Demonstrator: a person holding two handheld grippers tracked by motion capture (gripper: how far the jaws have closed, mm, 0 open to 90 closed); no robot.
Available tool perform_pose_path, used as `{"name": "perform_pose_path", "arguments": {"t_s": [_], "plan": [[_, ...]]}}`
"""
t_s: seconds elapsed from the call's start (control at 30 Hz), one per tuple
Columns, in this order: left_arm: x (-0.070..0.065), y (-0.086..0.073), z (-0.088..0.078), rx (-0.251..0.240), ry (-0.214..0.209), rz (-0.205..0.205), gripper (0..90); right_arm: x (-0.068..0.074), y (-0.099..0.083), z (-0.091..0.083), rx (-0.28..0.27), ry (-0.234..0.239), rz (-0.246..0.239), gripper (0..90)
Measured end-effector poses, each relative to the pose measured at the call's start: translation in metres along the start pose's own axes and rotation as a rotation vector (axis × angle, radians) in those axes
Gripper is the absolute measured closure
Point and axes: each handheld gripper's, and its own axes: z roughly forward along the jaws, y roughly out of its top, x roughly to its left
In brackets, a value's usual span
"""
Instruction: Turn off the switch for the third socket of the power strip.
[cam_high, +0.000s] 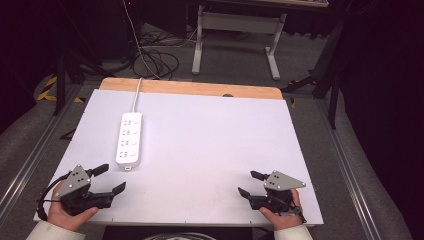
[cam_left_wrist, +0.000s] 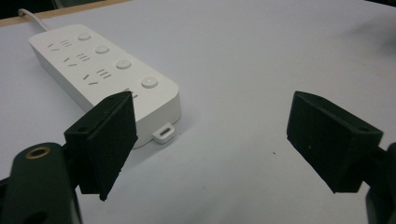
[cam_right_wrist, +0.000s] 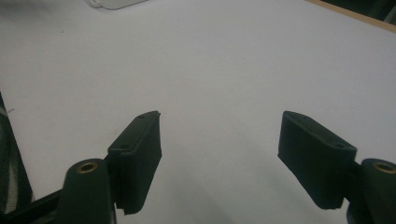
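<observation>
A white power strip (cam_high: 129, 139) lies on the white table (cam_high: 210, 145), left of centre, its cord running off over the far edge. My left gripper (cam_high: 111, 179) rests at the near left corner, open and holding nothing. In the left gripper view the power strip (cam_left_wrist: 105, 74) sits just beyond the left jaw, with round buttons along one side. My right gripper (cam_high: 250, 183) rests at the near right, also open with nothing between its jaws. In the right gripper view a corner of the power strip (cam_right_wrist: 116, 3) shows at the top edge.
A bare wooden strip (cam_high: 190, 88) runs along the table's far edge. Beyond it on the floor are cables (cam_high: 155, 60) and the legs of a white desk frame (cam_high: 235, 35). Dark stands flank the table.
</observation>
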Motion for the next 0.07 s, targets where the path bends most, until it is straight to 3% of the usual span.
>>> {"name": "perform_pose_path", "arguments": {"t_s": [0.07], "plan": [[0.0005,-0.0001,0.0000,-0.002,-0.001,-0.001,16.3,-0.0001,-0.0001,0.0000,-0.003,0.000,0.001,30.5]]}}
